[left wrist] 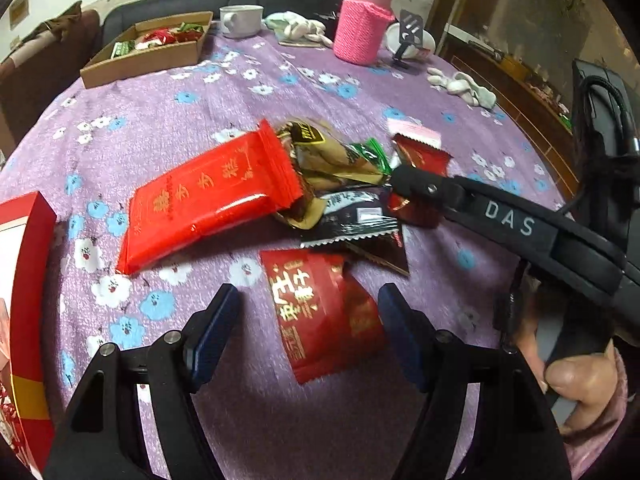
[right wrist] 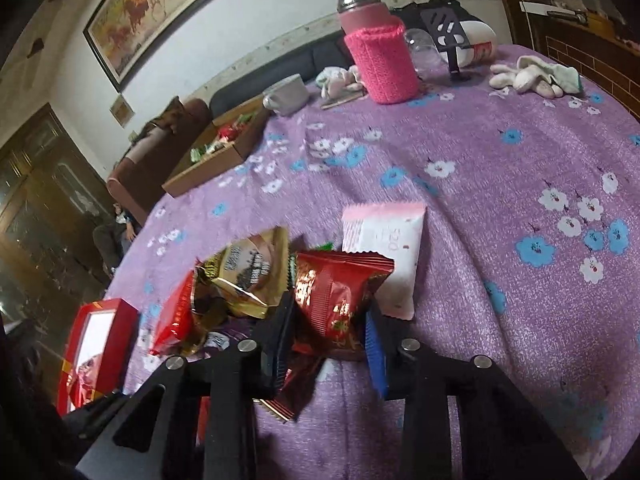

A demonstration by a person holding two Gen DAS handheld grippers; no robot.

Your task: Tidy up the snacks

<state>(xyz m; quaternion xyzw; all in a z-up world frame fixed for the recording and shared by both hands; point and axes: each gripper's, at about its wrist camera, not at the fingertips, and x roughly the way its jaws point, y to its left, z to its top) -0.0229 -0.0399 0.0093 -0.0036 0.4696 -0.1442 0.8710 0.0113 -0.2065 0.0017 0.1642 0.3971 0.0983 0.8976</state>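
Nearest, the left gripper (left wrist: 308, 332) is hovering with its jaws standing wide apart and touching nothing; a dark red snack packet (left wrist: 326, 312) with gold characters is lying flat on the table between its fingers (left wrist: 218, 320), its long axis running roughly along the fingers, away from the camera.

Just beyond, the right gripper (right wrist: 328, 340) is clamping a crinkled dark red foil packet (right wrist: 338, 300), both pads pressing on its sides; that packet is sitting tilted, its serrated top edge pointing away toward the far edge. In the left wrist view one arm of this gripper, marked DAS, is reaching in from the right, a hand (left wrist: 576, 384) gripping its handle.

Next, the snack pile is lying near the middle of the purple flowered tablecloth (right wrist: 500, 168): a large bright red packet (left wrist: 212, 196) lying diagonally, a gold-brown packet (right wrist: 252, 276), a black packet (left wrist: 356, 216), a white and pink packet (right wrist: 388, 252).

At the near left edge, a red box (left wrist: 28, 320) is standing.

Farther, toward the far left corner, a cardboard tray (left wrist: 140, 60) is holding small wrapped snacks. At the far edge a mug (left wrist: 240, 20) and a pink-sleeved flask (left wrist: 362, 24) are standing.
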